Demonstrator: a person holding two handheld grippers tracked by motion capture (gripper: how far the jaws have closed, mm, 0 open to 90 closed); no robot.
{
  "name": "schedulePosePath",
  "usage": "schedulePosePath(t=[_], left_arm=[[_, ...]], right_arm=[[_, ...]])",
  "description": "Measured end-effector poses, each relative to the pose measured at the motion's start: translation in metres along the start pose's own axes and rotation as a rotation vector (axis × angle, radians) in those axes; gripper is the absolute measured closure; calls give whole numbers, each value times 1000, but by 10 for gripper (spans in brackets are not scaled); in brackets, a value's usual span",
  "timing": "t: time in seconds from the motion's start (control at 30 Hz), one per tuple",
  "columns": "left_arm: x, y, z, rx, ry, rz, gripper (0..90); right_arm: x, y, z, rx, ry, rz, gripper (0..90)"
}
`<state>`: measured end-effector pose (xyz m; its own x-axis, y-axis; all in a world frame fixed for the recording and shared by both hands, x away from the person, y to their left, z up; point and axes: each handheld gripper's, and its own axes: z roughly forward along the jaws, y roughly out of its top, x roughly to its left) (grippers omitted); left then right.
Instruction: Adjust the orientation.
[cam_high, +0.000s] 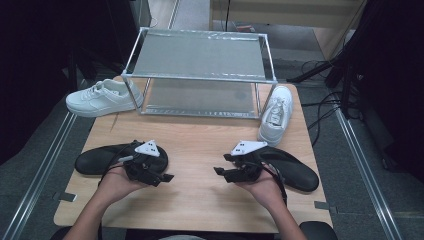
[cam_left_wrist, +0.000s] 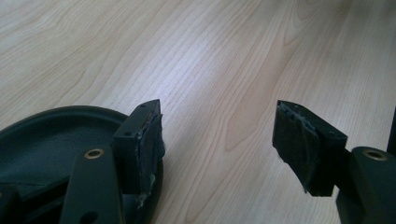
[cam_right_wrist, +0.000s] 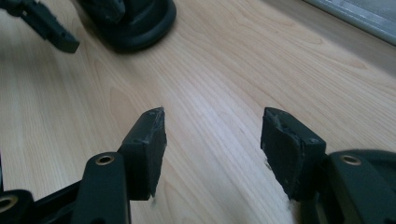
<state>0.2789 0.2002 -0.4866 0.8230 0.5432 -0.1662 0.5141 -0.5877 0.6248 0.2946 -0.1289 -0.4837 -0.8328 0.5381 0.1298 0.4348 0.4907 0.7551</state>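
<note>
Near the desk's front edge, both grippers, left gripper (cam_high: 169, 177) and right gripper (cam_high: 218, 172), are hovering wide-jawed, empty, beside the black slippers (cam_high: 97, 159); likely next: grasping one for the rack (cam_high: 200, 76).

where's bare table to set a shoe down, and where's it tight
Free: the wooden tabletop between the two-tier metal rack and both hands, and between the left gripper and right gripper. Crowded: the black slippers at the sides, white sneakers flanking the rack.
</note>
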Motion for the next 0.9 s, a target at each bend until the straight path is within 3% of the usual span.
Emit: schedulePosePath(t=[0.1, 0.17, 0.43, 0.53, 0.9], left_arm=[[4, -2, -5, -13, -8, -26, 338], [6, -3, -7, -8, 7, -27, 338], [11, -10, -17, 26, 53, -9, 364], [18, -15, -27, 14, 74, -46, 378], [24, -36, -51, -26, 121, -104, 374]], right_arm=[[-3, 10, 4, -11, 21, 19, 418], [-3, 12, 5, -14, 16, 1, 423], [-6, 3, 7, 31, 13, -33, 409], [-5, 2, 7, 34, 22, -39, 412], [-2, 6, 14, 53, 32, -53, 412]])
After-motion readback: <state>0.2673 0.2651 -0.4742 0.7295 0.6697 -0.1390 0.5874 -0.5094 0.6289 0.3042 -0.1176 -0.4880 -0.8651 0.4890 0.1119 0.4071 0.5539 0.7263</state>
